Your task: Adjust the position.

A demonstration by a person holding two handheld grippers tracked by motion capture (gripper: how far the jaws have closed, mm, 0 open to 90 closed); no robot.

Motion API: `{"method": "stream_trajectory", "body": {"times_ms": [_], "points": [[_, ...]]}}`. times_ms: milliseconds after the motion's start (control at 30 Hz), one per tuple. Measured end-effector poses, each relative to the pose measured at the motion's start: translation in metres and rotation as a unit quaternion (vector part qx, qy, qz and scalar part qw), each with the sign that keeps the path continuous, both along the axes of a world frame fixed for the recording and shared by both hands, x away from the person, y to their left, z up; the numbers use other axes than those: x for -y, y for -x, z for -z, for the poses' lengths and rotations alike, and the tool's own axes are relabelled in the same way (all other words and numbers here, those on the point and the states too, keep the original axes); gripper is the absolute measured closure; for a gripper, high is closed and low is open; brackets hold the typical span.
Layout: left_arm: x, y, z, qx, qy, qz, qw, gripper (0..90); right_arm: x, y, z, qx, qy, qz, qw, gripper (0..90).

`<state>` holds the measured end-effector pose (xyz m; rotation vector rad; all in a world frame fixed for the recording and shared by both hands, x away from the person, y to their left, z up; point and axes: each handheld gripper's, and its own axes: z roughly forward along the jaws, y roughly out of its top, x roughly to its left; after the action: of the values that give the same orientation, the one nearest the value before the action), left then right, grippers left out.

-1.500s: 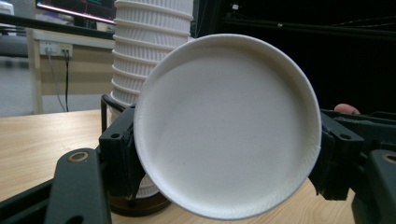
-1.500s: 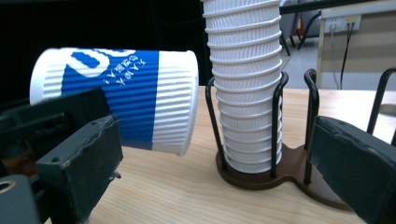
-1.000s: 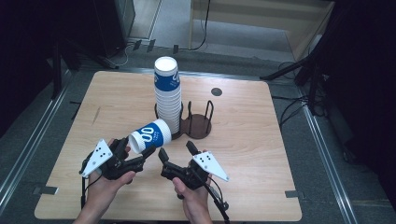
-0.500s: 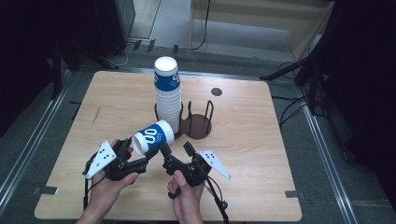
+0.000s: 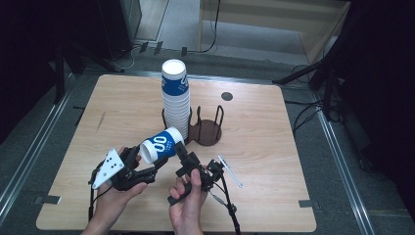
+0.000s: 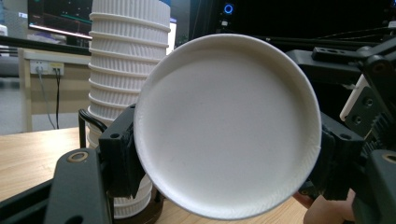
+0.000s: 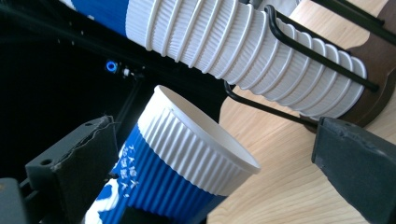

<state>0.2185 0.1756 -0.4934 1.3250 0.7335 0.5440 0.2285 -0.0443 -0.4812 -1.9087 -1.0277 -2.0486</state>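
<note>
A blue and white paper cup [image 5: 159, 145] lies tilted on its side above the table's front. My left gripper [image 5: 147, 161] is shut on its base end. In the left gripper view the cup's white bottom [image 6: 229, 126] sits clamped between the two pads [image 6: 121, 158]. My right gripper [image 5: 195, 157] is just right of the cup, its jaws having just been opening. In the right gripper view the cup's ribbed rim end [image 7: 187, 158] lies between the wide-apart jaws, nearer the left one, with the right pad [image 7: 355, 163] well clear. A tall cup stack [image 5: 175, 93] stands behind.
The stack [image 7: 243, 42] stands in a dark wire-and-wood holder [image 5: 205, 132] whose right ring is vacant. A small dark hole [image 5: 226, 96] marks the wooden table [image 5: 274, 147] at the back. Cables and metal rails run along the floor around the table.
The right gripper has shifted left and rolled over, bringing its jaws beside the cup's rim end, and they stand wider apart. The left gripper and cup have stayed put.
</note>
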Motion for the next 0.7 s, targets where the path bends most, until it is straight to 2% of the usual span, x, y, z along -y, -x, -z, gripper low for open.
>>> {"method": "stream_trajectory", "body": {"times_ms": [33,67,100,133,200,233,333,400,533,567,700], "points": [[0.000,0.000,0.000,0.000,-0.001,0.000,1.0000,26.3,-0.001,-0.001,0.001,-0.015,-0.020,-0.002,0.9997,0.3],[0.000,0.000,0.000,0.000,-0.001,0.000,1.0000,26.3,-0.001,-0.001,0.001,-0.015,-0.020,-0.002,0.9997,0.3],[0.000,0.000,0.000,0.000,-0.001,0.001,1.0000,26.3,-0.001,-0.001,0.002,-0.021,-0.027,-0.003,0.9994,0.3],[0.001,0.000,0.000,0.000,0.000,0.002,1.0000,26.3,-0.001,-0.002,0.004,-0.035,-0.045,-0.005,0.9984,0.3],[0.001,0.001,0.000,0.001,0.001,0.003,1.0000,26.3,-0.002,-0.003,0.006,-0.040,-0.053,-0.004,0.9978,0.3],[0.002,0.001,0.000,0.002,-0.001,0.002,1.0000,26.3,-0.003,-0.003,0.008,-0.052,-0.069,-0.006,0.9962,0.3],[0.003,0.001,0.000,0.003,-0.003,0.003,1.0000,26.3,-0.005,-0.003,0.010,-0.060,-0.082,-0.002,0.9948,0.1],[0.003,0.001,0.001,0.003,-0.007,0.003,1.0000,26.3,-0.007,-0.003,0.012,-0.074,-0.109,-0.008,0.9912,0.0],[0.004,0.001,0.001,0.005,-0.009,0.004,0.9999,26.3,-0.008,-0.003,0.012,-0.077,-0.127,-0.010,0.9888,0.0],[0.005,0.001,0.001,0.004,-0.009,0.005,0.9999,26.3,-0.009,-0.004,0.012,-0.079,-0.138,-0.012,0.9871,0.0],[0.006,0.001,0.002,0.004,-0.012,0.006,0.9999,26.4,-0.010,-0.005,0.011,-0.082,-0.144,-0.014,0.9860,0.0]]}}
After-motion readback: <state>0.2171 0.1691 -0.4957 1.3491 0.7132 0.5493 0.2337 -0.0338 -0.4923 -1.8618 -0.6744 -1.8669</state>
